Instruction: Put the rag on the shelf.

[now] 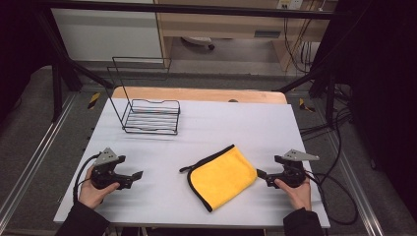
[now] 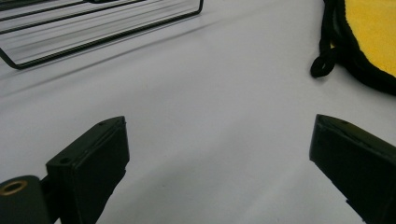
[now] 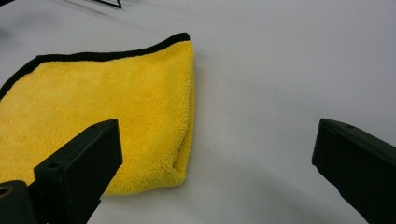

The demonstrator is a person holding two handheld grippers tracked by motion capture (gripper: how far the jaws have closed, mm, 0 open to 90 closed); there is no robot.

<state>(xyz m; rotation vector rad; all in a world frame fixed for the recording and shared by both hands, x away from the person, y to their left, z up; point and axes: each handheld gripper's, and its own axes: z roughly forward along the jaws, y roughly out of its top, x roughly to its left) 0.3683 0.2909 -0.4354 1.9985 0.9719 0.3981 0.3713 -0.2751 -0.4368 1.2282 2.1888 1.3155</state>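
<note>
High view shows the folded yellow cloth (image 1: 222,176) lying flat on the white table (image 1: 275,123), between my two hands and closer to the right tongs (image 1: 261,175), whose tips sit just beside its right corner. My left tongs (image 1: 136,175) rest well apart from it, pointing toward it across bare table. Both tongs are released, jaws spread wide with nothing between them.

I judge the cloth light, soft and floppy: plush pile, doubled over, so it will sag and may unfold when I lift it. The thick folded edge (image 3: 187,140) in the right gripper view looks like the surest bite, since it catches both layers. The black hanging loop (image 2: 322,65) in the left gripper view is a second option, though thin and easy to miss.

A black wire rack (image 1: 150,115) stands at the far left of the table. I cannot tell how many layers the fold hides. The left gripper view cuts the cloth off at its edge.
</note>
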